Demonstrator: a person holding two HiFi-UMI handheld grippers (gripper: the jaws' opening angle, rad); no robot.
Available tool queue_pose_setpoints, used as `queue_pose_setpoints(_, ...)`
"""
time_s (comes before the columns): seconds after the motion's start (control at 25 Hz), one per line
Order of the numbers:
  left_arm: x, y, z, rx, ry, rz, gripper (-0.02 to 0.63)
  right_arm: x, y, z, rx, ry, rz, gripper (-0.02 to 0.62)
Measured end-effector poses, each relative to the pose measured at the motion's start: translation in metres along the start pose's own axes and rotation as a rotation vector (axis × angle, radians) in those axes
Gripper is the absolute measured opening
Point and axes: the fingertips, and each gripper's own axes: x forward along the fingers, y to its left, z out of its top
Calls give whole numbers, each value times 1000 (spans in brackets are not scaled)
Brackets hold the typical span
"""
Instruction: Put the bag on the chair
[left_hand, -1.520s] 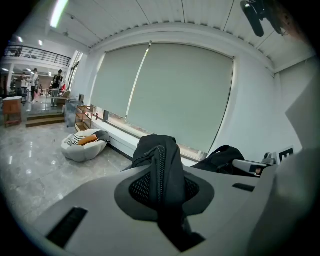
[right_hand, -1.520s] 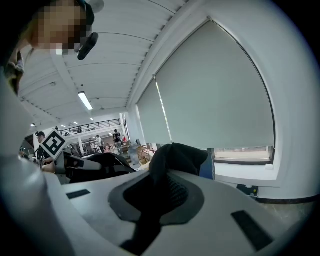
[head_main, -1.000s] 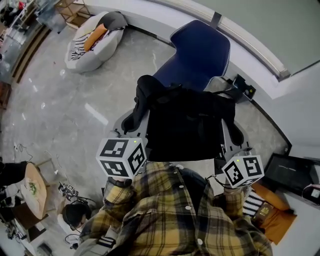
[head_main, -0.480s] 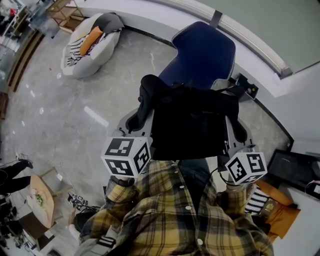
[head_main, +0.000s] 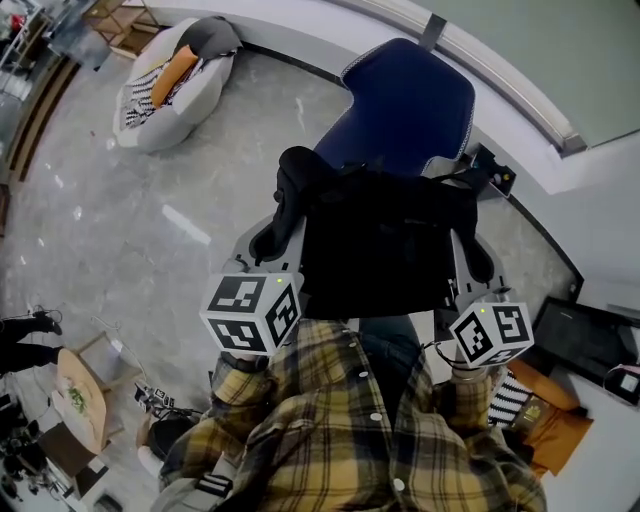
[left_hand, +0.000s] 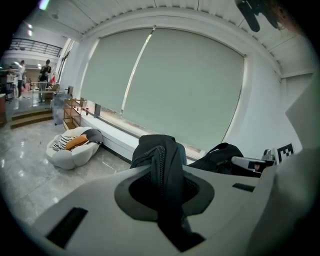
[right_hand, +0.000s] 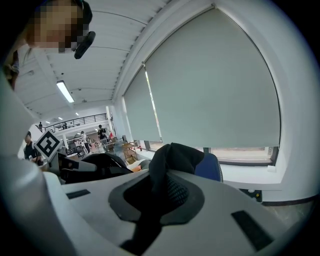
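The black bag (head_main: 385, 240) is being held in the air on the near side of the blue chair (head_main: 405, 105), with its fabric being clenched at the left by the left hand-held gripper (left_hand: 165, 185) and at the right by the right hand-held gripper (right_hand: 160, 192). The carry is being judged nearly done, lowering and release being left. Nothing is being seen blocking the chair; a white floor cushion (head_main: 170, 85) is lying far left, well apart.
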Motion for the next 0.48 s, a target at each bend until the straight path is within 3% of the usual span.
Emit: queue_pose_setpoints(0.48,72,13,40,-34,20,84,70,86,-47,26,2,68,61,37)
